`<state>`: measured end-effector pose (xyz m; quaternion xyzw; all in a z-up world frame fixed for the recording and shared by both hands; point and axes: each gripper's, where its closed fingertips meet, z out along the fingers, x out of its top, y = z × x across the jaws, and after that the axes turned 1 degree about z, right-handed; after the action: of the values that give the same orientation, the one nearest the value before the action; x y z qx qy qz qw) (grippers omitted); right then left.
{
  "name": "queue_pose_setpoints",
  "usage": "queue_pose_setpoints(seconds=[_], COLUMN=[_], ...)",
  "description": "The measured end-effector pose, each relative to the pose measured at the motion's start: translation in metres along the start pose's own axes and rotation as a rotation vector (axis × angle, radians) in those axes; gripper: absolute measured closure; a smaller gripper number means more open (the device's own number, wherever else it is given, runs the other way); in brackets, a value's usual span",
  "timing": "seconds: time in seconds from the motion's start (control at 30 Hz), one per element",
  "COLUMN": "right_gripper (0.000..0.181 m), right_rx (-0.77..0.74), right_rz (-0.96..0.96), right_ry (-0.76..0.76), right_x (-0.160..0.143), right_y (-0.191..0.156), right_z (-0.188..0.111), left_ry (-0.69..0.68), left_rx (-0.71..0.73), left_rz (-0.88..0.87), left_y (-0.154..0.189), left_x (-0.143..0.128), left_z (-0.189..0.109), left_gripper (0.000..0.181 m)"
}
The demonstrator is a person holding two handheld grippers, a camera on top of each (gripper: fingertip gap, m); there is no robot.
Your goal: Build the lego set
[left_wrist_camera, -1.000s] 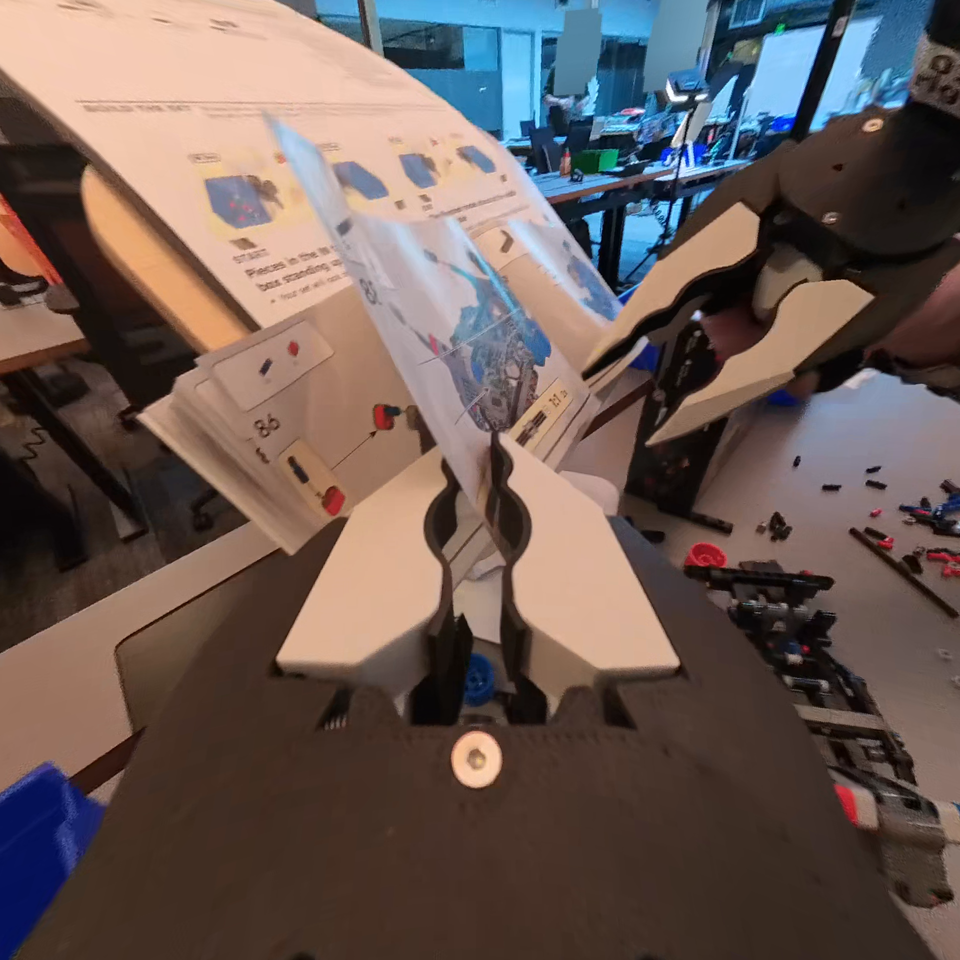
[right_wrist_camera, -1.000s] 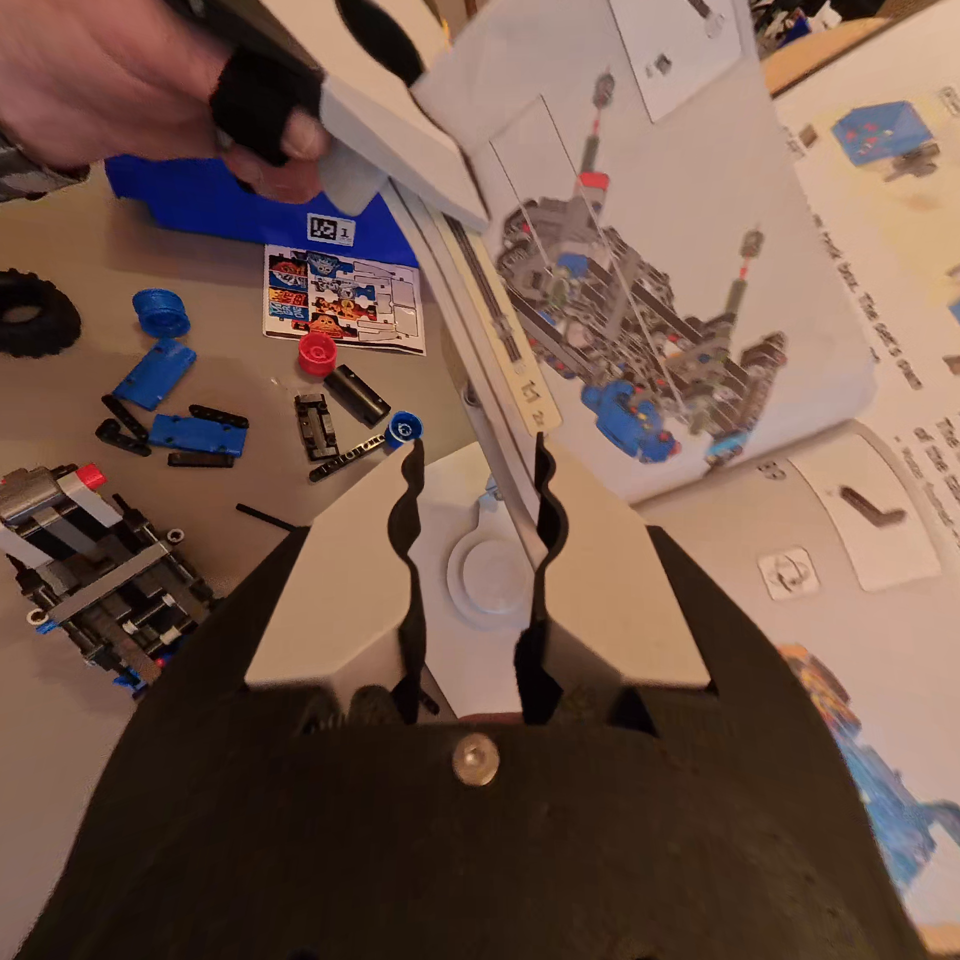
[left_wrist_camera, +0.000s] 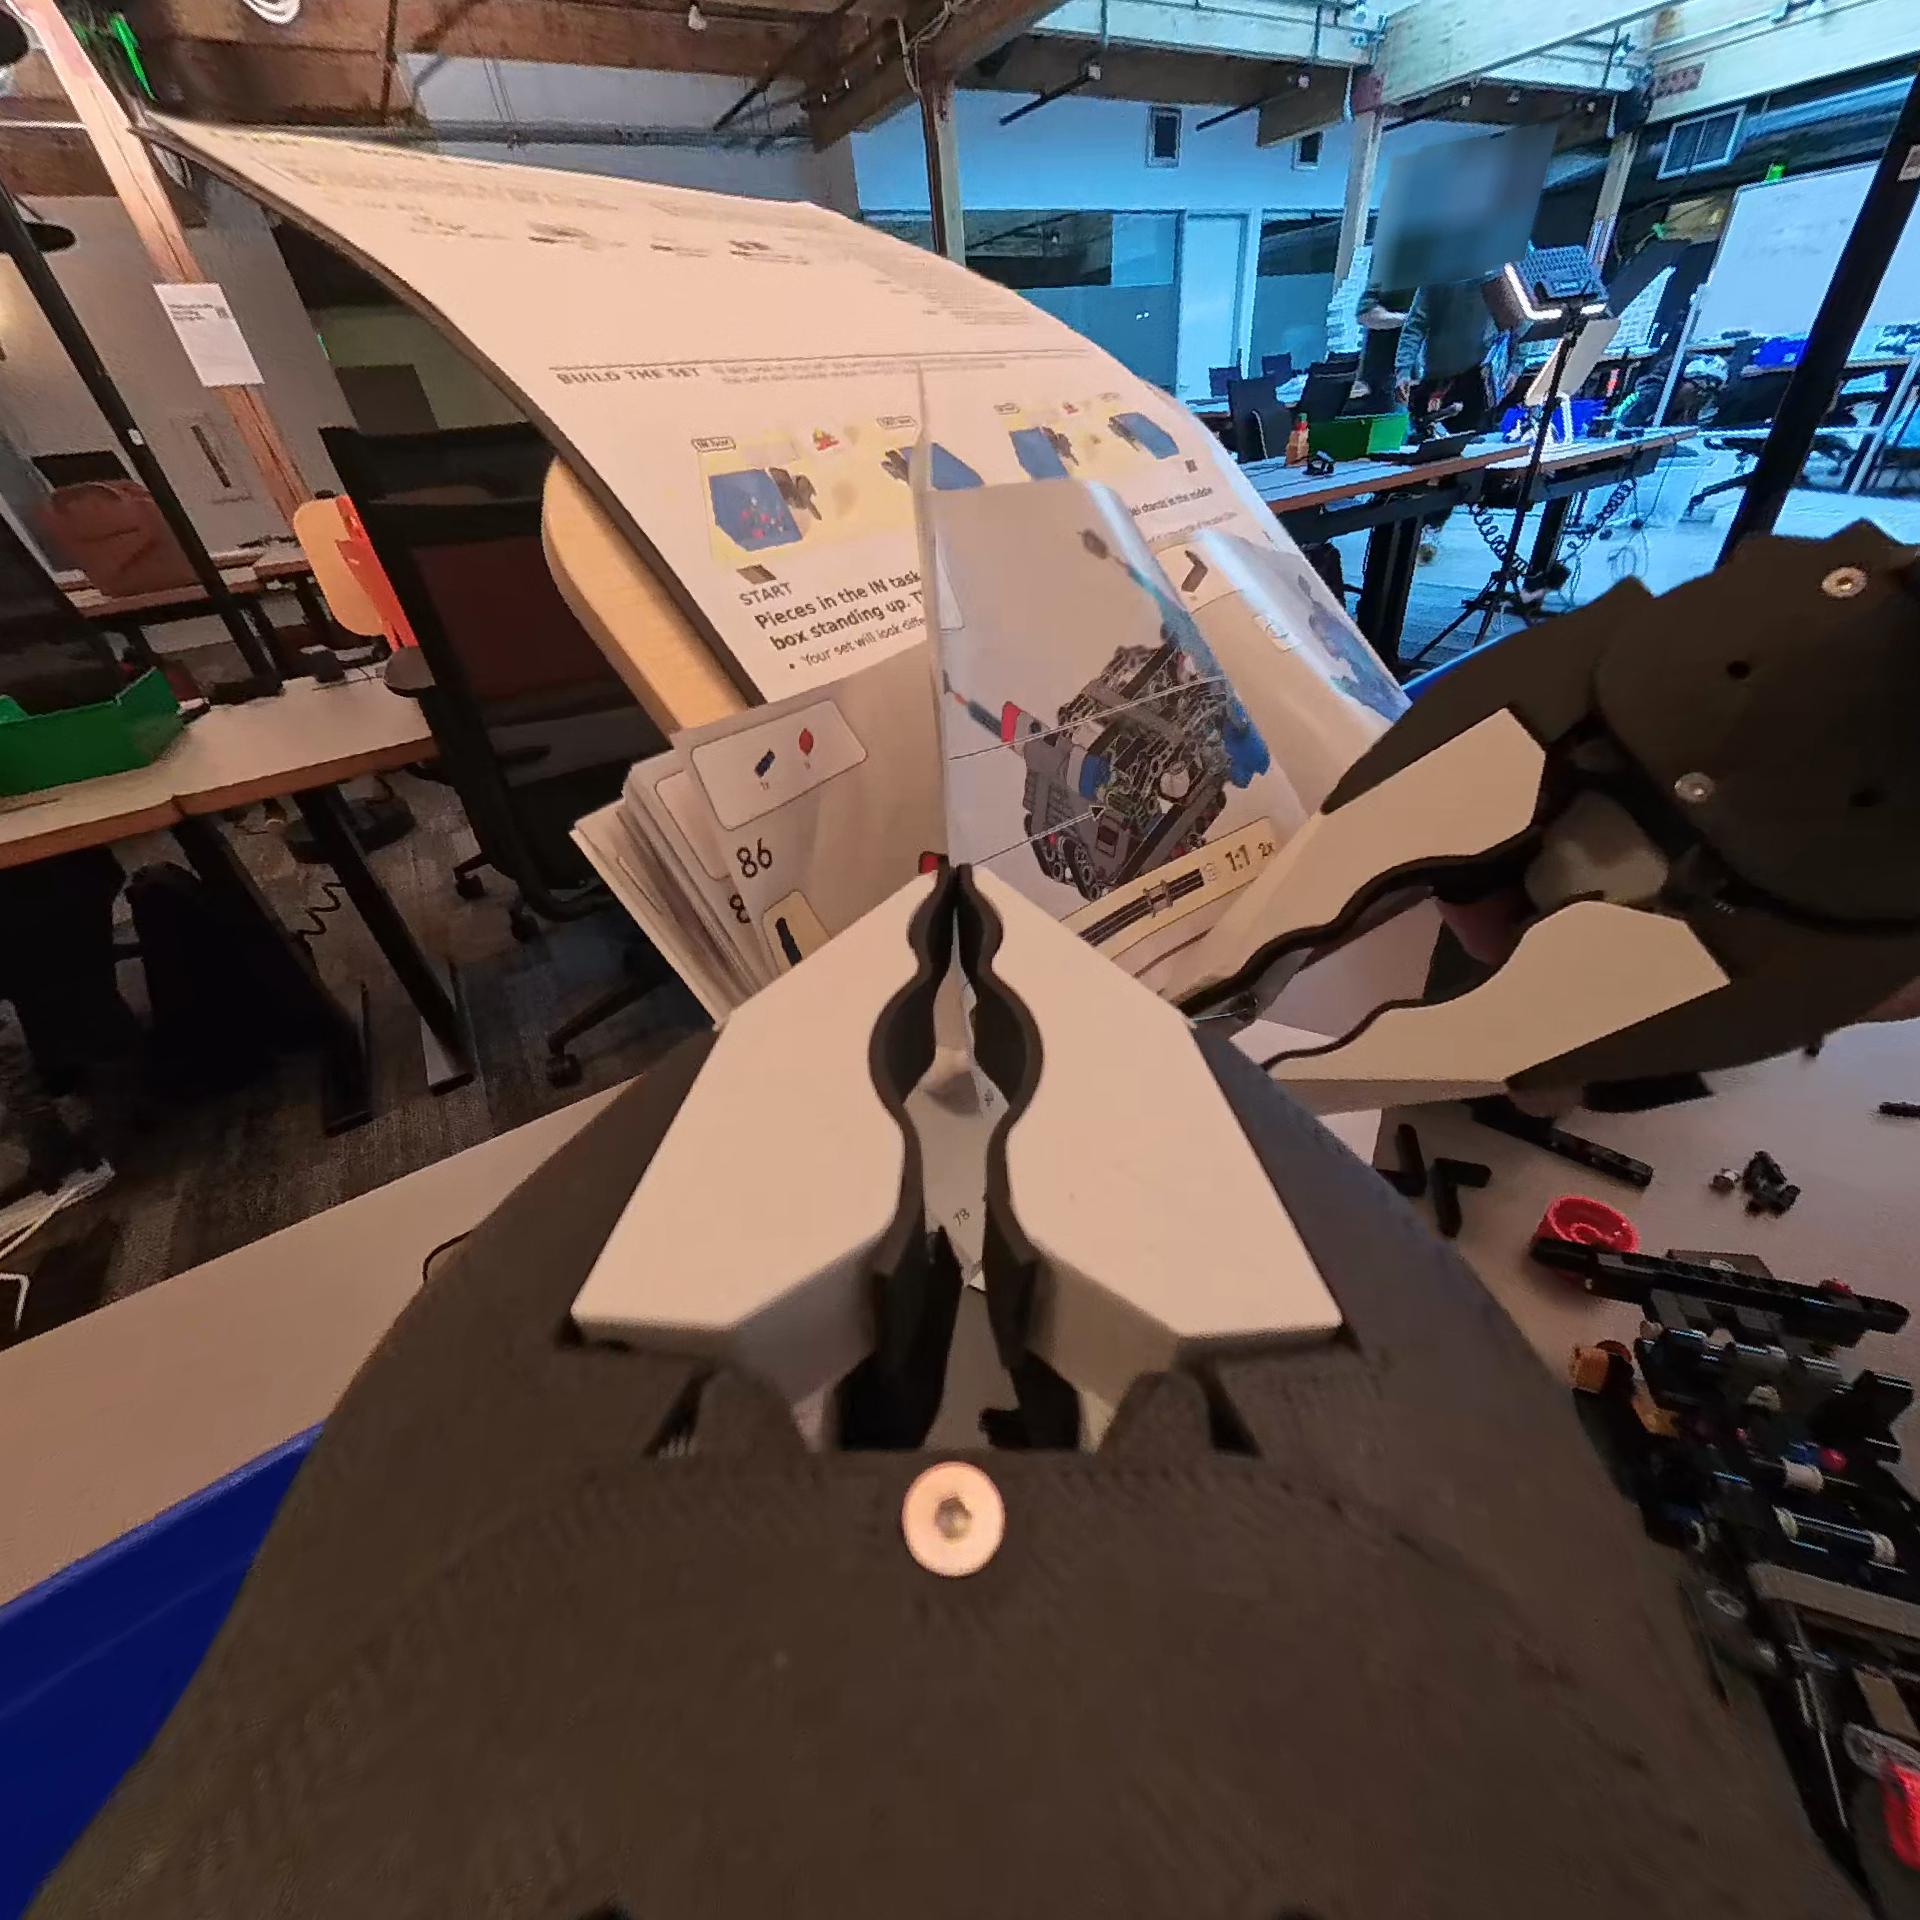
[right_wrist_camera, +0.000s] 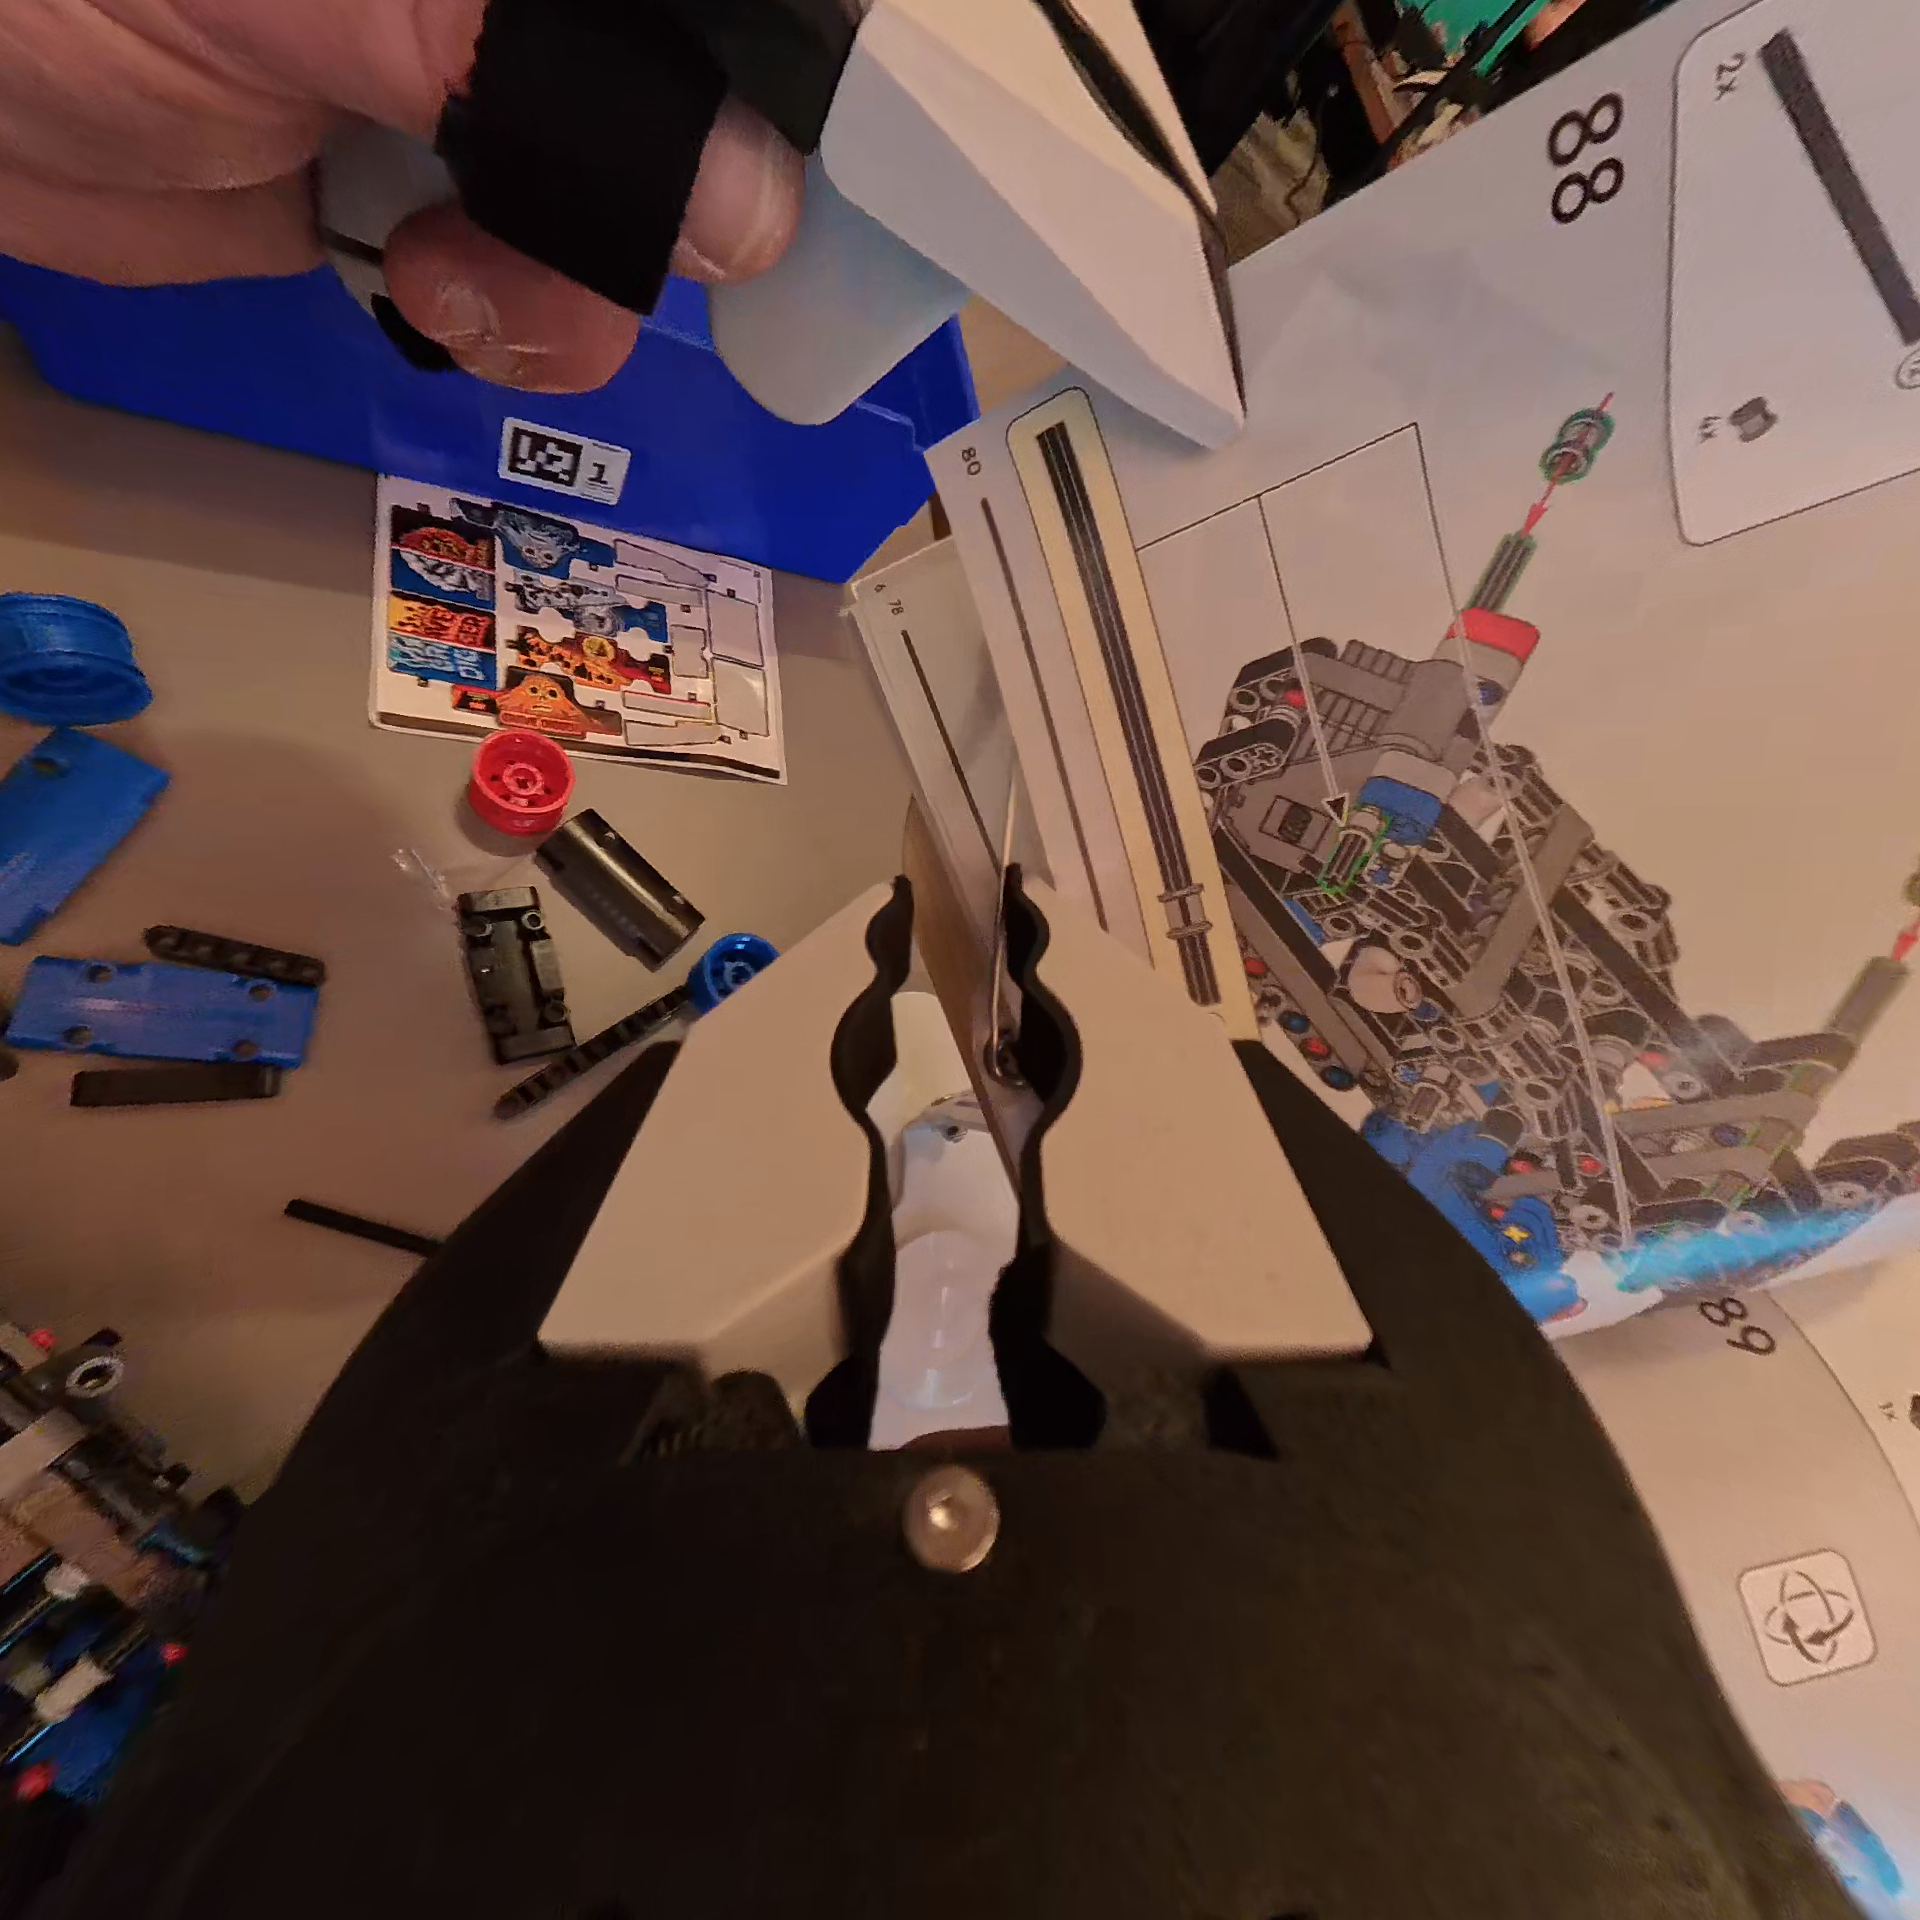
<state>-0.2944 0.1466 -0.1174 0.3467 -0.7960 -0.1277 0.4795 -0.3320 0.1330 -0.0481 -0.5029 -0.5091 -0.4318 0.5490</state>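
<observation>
1. We begin with our left gripper (left_wrist_camera: 954,883); its jaws are pressed together at the tips, pinching one page (left_wrist_camera: 1091,727) of the instruction booklet (right_wrist_camera: 1455,831), which stands up on edge from between the pads

2. Our right gripper (right_wrist_camera: 956,894) is parted only a narrow way; a thin page edge (right_wrist_camera: 1003,935) runs along its right pad, yet we cannot tell whether it grips that edge or merely touches it; from the left wrist view the same gripper (left_wrist_camera: 1247,1029) reaches in from the right, its upper finger lying against the lower corner of the lifted page

3. Just beyond the right jaws lie loose parts on the table (right_wrist_camera: 260,831): a blue round piece (right_wrist_camera: 732,971), a toothed black beam (right_wrist_camera: 592,1049), a black block (right_wrist_camera: 514,971), a dark cylinder (right_wrist_camera: 618,899) and a red wheel hub (right_wrist_camera: 520,781); to their left sit blue panels (right_wrist_camera: 166,1023) and a blue rim (right_wrist_camera: 68,657)

4. The partly built model (left_wrist_camera: 1766,1455), black with blue and red bits, rests on the table at the right of the left wrist view, a red hub (left_wrist_camera: 1584,1226) just beyond it

5. Farther off lies a sticker sheet (right_wrist_camera: 577,629), and behind it a blue bin (right_wrist_camera: 675,416); a hand (right_wrist_camera: 312,156) holds the left gripper above the bin

6. Behind the booklet a large printed sheet (left_wrist_camera: 675,343) curves upward; desks (left_wrist_camera: 1455,468) stand well beyond
</observation>
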Motion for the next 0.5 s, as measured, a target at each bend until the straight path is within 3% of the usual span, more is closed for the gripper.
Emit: queue_pose_setpoints(seconds=[0.07, 0.5], right_gripper=[0.181, 0.181], right_rx=[-0.023, -0.004], right_rz=[-0.026, -0.035], right_ry=[0.004, 0.121], right_x=[0.000, 0.002], right_y=[0.002, 0.002], right_z=[0.001, -0.001], left_ry=[0.000, -0.084], left_rx=[0.008, 0.024], left_rz=[0.002, -0.043], left_y=[-0.002, -0.013], left_x=[0.000, -0.030], left_z=[0.000, 0.008], left_gripper=[0.181, 0.181])
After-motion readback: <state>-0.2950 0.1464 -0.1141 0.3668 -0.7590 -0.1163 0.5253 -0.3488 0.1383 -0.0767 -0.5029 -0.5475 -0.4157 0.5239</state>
